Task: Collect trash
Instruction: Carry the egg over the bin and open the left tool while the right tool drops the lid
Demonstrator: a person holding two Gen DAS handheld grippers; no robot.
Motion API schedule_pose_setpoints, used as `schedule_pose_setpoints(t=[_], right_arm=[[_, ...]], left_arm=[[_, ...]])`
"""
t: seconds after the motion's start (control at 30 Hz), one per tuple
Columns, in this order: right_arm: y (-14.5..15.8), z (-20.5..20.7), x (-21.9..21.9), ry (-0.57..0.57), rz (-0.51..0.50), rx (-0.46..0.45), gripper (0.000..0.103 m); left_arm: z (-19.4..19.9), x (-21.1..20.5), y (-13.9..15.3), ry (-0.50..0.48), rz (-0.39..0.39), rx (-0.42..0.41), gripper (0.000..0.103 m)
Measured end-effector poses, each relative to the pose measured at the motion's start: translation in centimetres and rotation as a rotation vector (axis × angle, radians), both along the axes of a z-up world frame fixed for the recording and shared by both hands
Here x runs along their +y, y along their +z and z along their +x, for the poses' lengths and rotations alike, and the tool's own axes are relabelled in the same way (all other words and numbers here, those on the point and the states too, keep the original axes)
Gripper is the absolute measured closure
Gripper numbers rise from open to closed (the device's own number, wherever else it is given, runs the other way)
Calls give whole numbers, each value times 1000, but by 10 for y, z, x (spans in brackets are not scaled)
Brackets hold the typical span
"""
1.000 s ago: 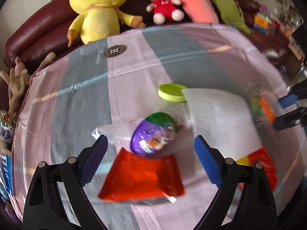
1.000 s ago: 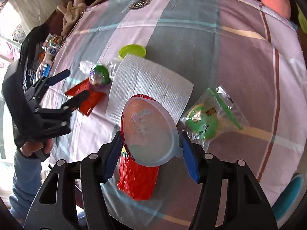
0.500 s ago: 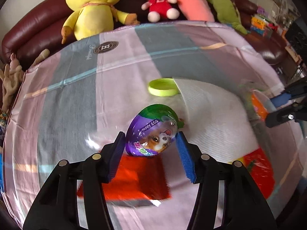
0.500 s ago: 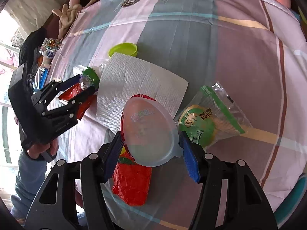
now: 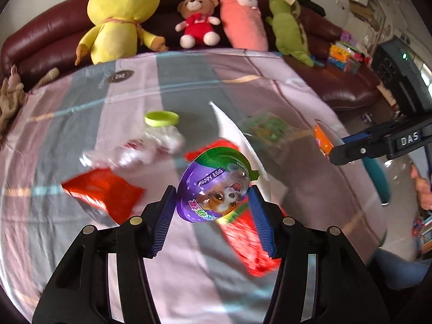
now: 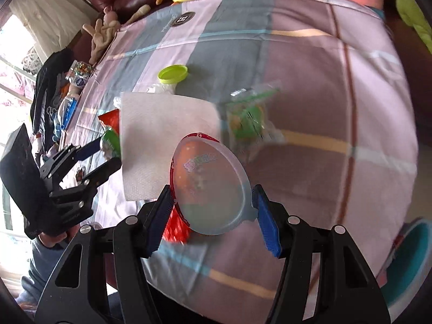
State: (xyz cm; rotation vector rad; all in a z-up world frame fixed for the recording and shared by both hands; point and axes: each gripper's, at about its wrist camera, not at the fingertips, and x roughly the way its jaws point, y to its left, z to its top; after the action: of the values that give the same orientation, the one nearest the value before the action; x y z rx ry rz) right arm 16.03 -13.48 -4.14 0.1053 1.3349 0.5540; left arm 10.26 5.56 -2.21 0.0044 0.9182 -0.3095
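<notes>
Purple egg capsule [image 5: 216, 189] clamped in left hand-held gripper [image 5: 212, 210], orange egg capsule [image 6: 209, 186] clamped in right hand-held gripper [image 6: 212, 216].

Both tools have a black plastic frame with cut-out openings and round silver screws. The left gripper [image 5: 212, 208] and the right gripper [image 6: 212, 210] carry blue ribbed pads [image 5: 162, 217] on the jaws. One frame bears white letters "DAS". The person wears a blue sleeve [image 6: 36, 275].

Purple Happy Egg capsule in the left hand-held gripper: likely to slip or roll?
The purple egg looks glossy and rounded, so it could slip between the left hand-held gripper pads. Set down, it would probably roll. It seems rigid, probably light.
</notes>
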Motion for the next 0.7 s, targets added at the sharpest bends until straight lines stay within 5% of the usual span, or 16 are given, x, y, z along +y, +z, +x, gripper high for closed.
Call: schedule_pose_setpoints(t=[0.7], right_arm=[[5, -77, -191, -259, 63, -41, 46]], left_arm=[[-37, -193, 8, -296, -62, 23, 47]])
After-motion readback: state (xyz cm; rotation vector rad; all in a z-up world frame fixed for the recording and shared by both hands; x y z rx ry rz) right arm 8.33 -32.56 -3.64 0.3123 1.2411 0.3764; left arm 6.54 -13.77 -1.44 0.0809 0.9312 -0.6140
